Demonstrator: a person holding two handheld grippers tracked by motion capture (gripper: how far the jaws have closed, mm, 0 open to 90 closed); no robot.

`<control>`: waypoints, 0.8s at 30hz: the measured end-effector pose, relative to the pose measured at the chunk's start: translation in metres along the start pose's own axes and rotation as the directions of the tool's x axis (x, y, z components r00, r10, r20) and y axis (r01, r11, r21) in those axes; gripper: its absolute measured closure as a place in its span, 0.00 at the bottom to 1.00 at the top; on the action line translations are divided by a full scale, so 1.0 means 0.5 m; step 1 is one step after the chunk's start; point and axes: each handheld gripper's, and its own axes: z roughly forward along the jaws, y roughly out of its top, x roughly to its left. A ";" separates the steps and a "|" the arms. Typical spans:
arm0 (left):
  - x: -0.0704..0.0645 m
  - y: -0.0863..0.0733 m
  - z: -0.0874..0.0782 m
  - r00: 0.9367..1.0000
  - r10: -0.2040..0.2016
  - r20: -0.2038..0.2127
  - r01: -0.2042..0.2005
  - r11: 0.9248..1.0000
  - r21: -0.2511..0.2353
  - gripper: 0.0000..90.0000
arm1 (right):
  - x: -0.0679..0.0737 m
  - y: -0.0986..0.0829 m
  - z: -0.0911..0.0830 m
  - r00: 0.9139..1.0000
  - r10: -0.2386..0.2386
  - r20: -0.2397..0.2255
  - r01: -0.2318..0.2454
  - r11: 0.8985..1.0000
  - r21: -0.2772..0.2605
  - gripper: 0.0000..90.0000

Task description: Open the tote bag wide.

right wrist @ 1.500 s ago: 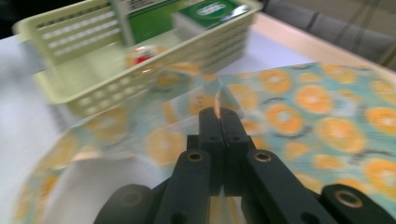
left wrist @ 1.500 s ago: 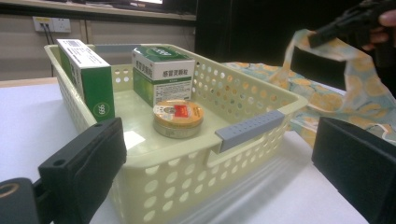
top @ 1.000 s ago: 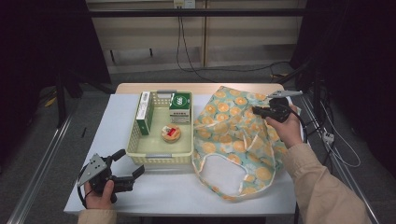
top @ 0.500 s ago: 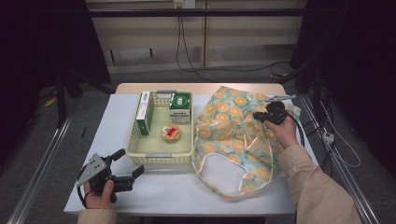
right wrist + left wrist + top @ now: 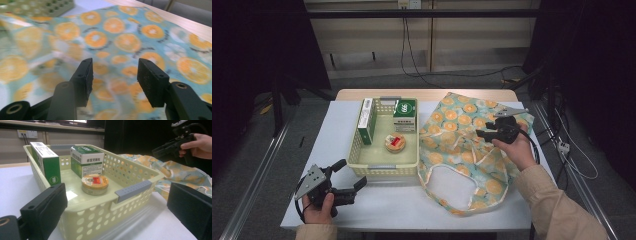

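Observation:
A pale yellow perforated basket [image 5: 362, 162] [image 5: 130, 177] stands mid-table and holds two green-and-white boxes [image 5: 405, 116] [image 5: 87, 160] and a round orange-lidded tin [image 5: 395, 142] [image 5: 95, 184]. To its right lies an orange-print cloth bag [image 5: 462, 150] [image 5: 105, 37] with loop handles. My left gripper [image 5: 348, 179] [image 5: 115, 220] rests open at the table's front left, jaws facing the basket's near corner. My right gripper [image 5: 481, 134] [image 5: 113, 75] hovers open just above the bag's upper part with nothing between its jaws.
The white table [image 5: 337, 125] has a wooden strip along its far edge [image 5: 422, 93]. Cables trail over the floor behind and to the right [image 5: 562, 145]. A metal rail [image 5: 257, 180] runs along the left side.
My right gripper has come down and toward the left, from above the bag's far right corner to low over the bag's cloth. The left gripper has stayed put.

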 end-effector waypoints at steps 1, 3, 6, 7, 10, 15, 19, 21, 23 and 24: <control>-0.001 0.000 0.000 1.000 -0.003 0.001 0.003 1.000 -0.002 0.03 | 0.015 0.001 -0.004 1.000 -0.017 -0.014 0.017 1.000 0.000 0.54; -0.002 0.002 -0.001 1.000 -0.003 0.001 0.003 1.000 -0.006 0.03 | 0.039 0.002 -0.012 0.998 -0.051 -0.032 0.051 0.999 -0.019 0.60; -0.002 0.001 -0.002 1.000 -0.001 0.001 0.001 1.000 -0.005 0.03 | 0.068 -0.003 -0.018 0.995 -0.066 -0.075 0.064 0.998 -0.023 0.68; -0.002 0.001 -0.002 1.000 -0.001 0.001 0.002 1.000 -0.005 0.03 | 0.077 -0.005 -0.019 0.994 -0.069 -0.089 0.067 0.998 -0.018 0.72; -0.002 0.001 -0.002 1.000 -0.001 0.004 0.001 1.000 -0.005 0.03 | 0.098 -0.017 -0.017 0.988 -0.095 -0.123 0.097 0.995 0.009 0.81; -0.004 0.001 -0.001 1.000 0.001 0.006 -0.001 1.000 0.001 0.03 | 0.104 -0.049 0.007 0.988 -0.119 -0.094 0.127 0.988 0.087 0.76; -0.004 0.000 0.000 1.000 -0.001 0.007 0.001 1.000 0.003 0.03 | 0.093 -0.072 0.029 0.990 -0.131 -0.051 0.137 0.980 0.145 0.73; -0.002 0.000 0.000 1.000 0.002 0.007 -0.002 1.000 0.006 0.03 | 0.086 -0.078 0.035 0.991 -0.131 -0.034 0.135 0.978 0.156 0.74; -0.001 -0.001 -0.001 1.000 0.001 0.005 -0.001 1.000 0.006 0.03 | 0.077 -0.082 0.037 0.992 -0.129 -0.014 0.129 0.978 0.167 0.76; -0.001 -0.001 -0.001 1.000 -0.002 0.003 0.002 1.000 0.004 0.03 | 0.073 -0.084 0.038 0.991 -0.136 -0.007 0.135 0.975 0.174 0.77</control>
